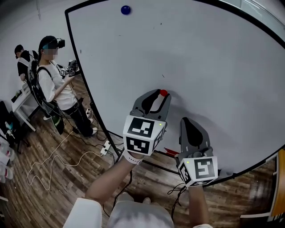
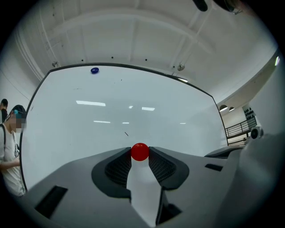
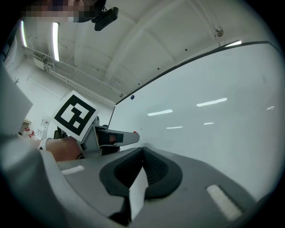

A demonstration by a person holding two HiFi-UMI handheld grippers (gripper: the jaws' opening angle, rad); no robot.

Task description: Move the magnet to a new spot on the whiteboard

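A small red round magnet (image 1: 163, 93) sits between the tips of my left gripper (image 1: 161, 96), which is shut on it right at the surface of the big whiteboard (image 1: 209, 58). In the left gripper view the red magnet (image 2: 140, 152) is pinched between both ribbed pads (image 2: 119, 165), with the whiteboard (image 2: 111, 116) filling the background. My right gripper (image 1: 186, 121) hangs lower right, close to the board, its jaws together and empty. In its own view the right gripper (image 3: 142, 150) shows the two pads meeting, and the left gripper (image 3: 111, 138) is seen off to the left.
A blue magnet (image 1: 125, 10) sticks near the board's top left corner, far from both grippers. A person wearing a headset (image 1: 55, 84) stands left of the board, another person (image 1: 22, 55) behind. Cables (image 1: 58, 156) and a power strip (image 1: 106, 148) lie on the wooden floor.
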